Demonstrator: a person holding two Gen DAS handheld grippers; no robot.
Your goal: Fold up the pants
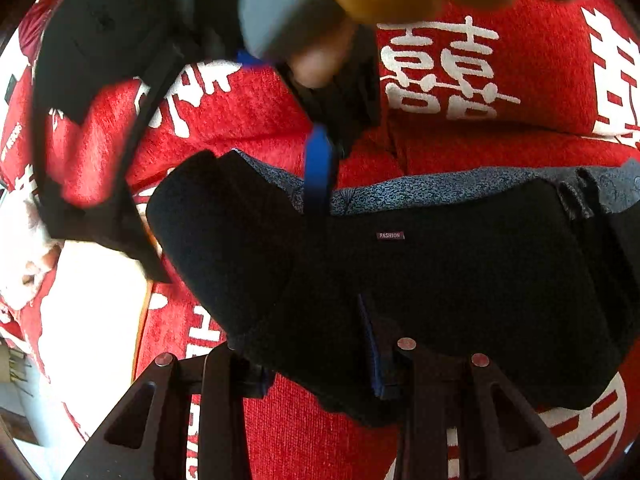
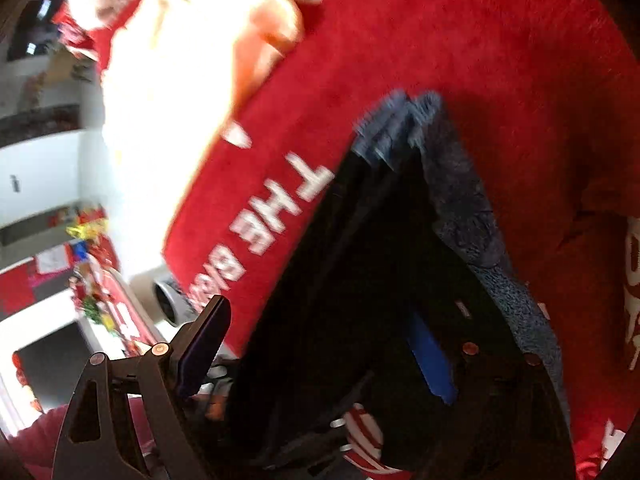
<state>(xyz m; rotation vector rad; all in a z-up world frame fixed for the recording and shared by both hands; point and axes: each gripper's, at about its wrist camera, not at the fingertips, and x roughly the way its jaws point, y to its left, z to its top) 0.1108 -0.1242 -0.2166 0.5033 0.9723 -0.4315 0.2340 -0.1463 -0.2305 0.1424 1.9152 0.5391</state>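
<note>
Black pants point(image 1: 420, 280), grey-blue patterned lining showing at the waistband, lay folded on a red blanket point(image 1: 280, 432). Left tongs point(image 1: 316, 360) stood spread wide over the hem; right tongs point(image 2: 320, 344) gaped open too, fabric between the fingers.

You have a red plush blanket point(image 1: 280, 112) with large white characters point(image 1: 440, 68) spread under everything, filling most of both views. In the right wrist view its near-left edge carries white letters reading "THE" point(image 2: 296, 196), with more lettering beside them too blurred to read. Past that edge, to the far left, a pale floor point(image 2: 160, 100) glares in strong light. Further left, you see a white wall point(image 2: 44, 168) and a blurred cluster of red and yellow decorations point(image 2: 92, 272).
</note>
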